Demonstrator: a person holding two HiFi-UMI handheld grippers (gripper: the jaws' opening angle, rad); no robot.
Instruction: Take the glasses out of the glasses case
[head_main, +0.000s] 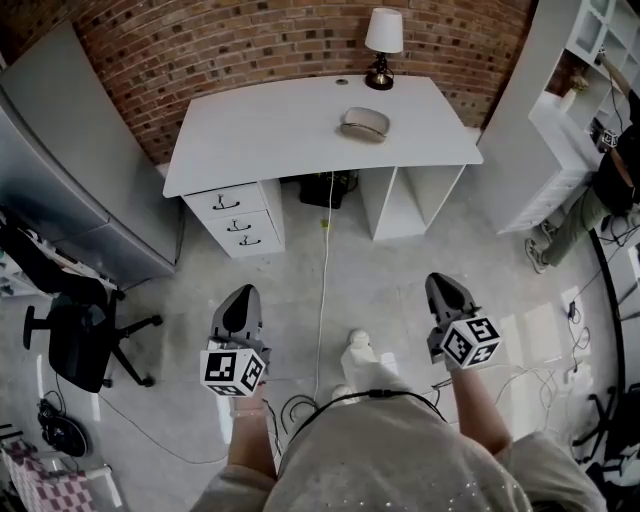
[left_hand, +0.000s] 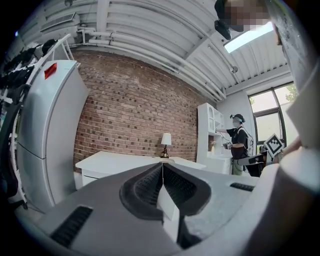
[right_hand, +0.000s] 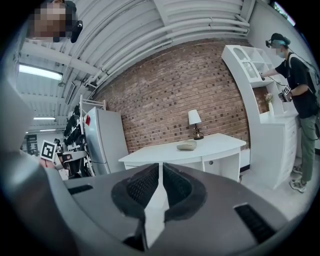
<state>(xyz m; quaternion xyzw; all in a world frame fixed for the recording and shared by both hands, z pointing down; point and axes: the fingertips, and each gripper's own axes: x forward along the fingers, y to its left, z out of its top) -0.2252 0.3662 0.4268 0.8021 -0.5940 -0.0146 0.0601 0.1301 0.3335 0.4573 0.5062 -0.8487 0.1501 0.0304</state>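
A closed beige glasses case (head_main: 363, 123) lies on the white desk (head_main: 270, 130), right of its middle, by the brick wall. In the right gripper view the glasses case (right_hand: 187, 145) shows far ahead on the desk. No glasses are visible. My left gripper (head_main: 241, 292) and right gripper (head_main: 441, 281) hang over the floor, well short of the desk, both pointing toward it. The left gripper (left_hand: 163, 165) has its jaws together with nothing between them. The right gripper (right_hand: 160, 165) shows only a thin slit at the tips and holds nothing.
A table lamp (head_main: 383, 45) stands at the desk's back edge. Drawers (head_main: 235, 215) sit under its left side. A black office chair (head_main: 80, 340) and grey fridge (head_main: 60, 190) are left, white shelves (head_main: 570, 110) with another person (right_hand: 300, 90) right. A cable (head_main: 322, 300) crosses the floor.
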